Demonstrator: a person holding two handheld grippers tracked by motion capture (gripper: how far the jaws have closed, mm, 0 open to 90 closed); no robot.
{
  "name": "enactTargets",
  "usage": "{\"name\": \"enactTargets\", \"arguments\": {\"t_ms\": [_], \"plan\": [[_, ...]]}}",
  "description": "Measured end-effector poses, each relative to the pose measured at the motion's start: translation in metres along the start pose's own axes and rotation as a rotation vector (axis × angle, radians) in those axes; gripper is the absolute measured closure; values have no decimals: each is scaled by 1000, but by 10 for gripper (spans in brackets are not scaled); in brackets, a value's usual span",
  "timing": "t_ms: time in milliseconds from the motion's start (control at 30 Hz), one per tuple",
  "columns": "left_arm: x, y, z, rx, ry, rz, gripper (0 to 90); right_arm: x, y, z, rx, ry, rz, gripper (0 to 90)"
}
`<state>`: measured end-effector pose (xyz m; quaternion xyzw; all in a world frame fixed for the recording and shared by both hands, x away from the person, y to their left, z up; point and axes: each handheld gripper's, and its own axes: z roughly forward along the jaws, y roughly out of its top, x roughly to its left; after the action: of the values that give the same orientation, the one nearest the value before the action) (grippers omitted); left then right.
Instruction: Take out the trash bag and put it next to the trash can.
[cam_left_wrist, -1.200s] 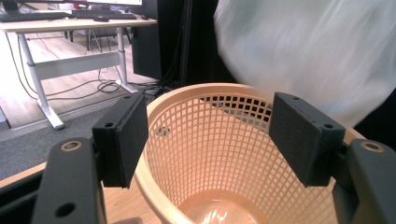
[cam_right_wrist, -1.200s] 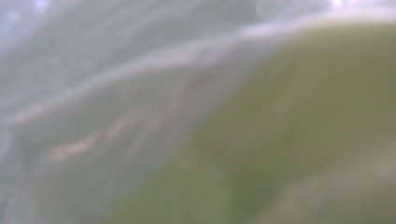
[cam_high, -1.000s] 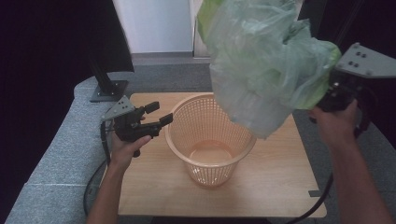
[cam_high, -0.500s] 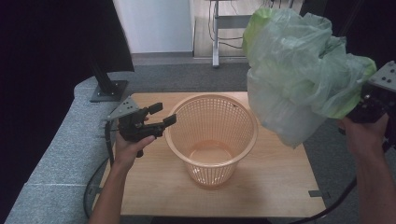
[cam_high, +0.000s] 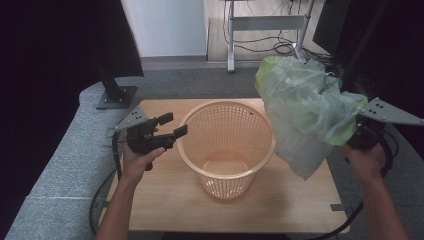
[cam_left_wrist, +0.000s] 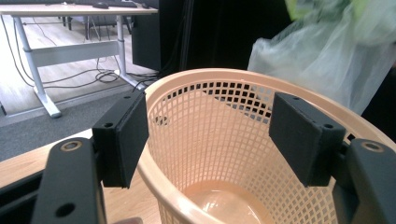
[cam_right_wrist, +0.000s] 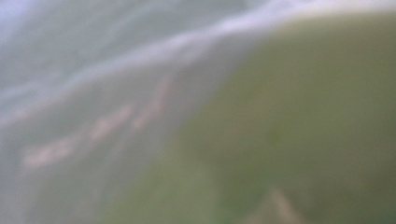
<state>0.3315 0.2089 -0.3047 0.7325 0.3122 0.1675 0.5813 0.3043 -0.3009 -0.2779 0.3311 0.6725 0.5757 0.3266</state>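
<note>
Now | right tongs (cam_high: 350, 137) clamped on bag (cam_high: 305, 115) | left tongs (cam_high: 170, 126) apart astride basket (cam_high: 225, 145) rim

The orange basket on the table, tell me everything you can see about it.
The orange basket is a round, peach-orange plastic bin with lattice walls, a solid rolled rim and a solid glossy bottom. It stands upright and empty, near the middle of the wooden table. The left tongs stand open at its left rim, one pad on either side of the rim, not pressing it. The green plastic bag, held up by the right tongs, hangs by its right rim; whether they touch I cannot tell.
</note>
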Motion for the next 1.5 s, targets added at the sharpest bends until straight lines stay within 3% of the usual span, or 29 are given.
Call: {"name": "enactTargets", "arguments": {"t_ms": [433,733,933,1000,1067,1133,1267,1500], "plan": [[2,-7,1,10,4,-10,289,-9,-63,17,97,-5,85,890],[4,-11,2,21,3,-14,289,3,-119,44,177,45,150,889],[6,-13,0,20,7,-23,289,10,-137,56,193,69,171,871],[6,-14,-1,18,8,-26,289,11,-138,55,189,71,170,714],[7,-15,-1,17,8,-28,289,12,-137,52,173,53,184,430],[7,-16,-2,17,8,-28,289,12,-138,47,162,45,207,304],[7,-17,-2,14,8,-34,289,10,-146,34,138,53,217,228],[6,-19,-1,16,7,-35,289,9,-159,16,129,57,204,191]]}}
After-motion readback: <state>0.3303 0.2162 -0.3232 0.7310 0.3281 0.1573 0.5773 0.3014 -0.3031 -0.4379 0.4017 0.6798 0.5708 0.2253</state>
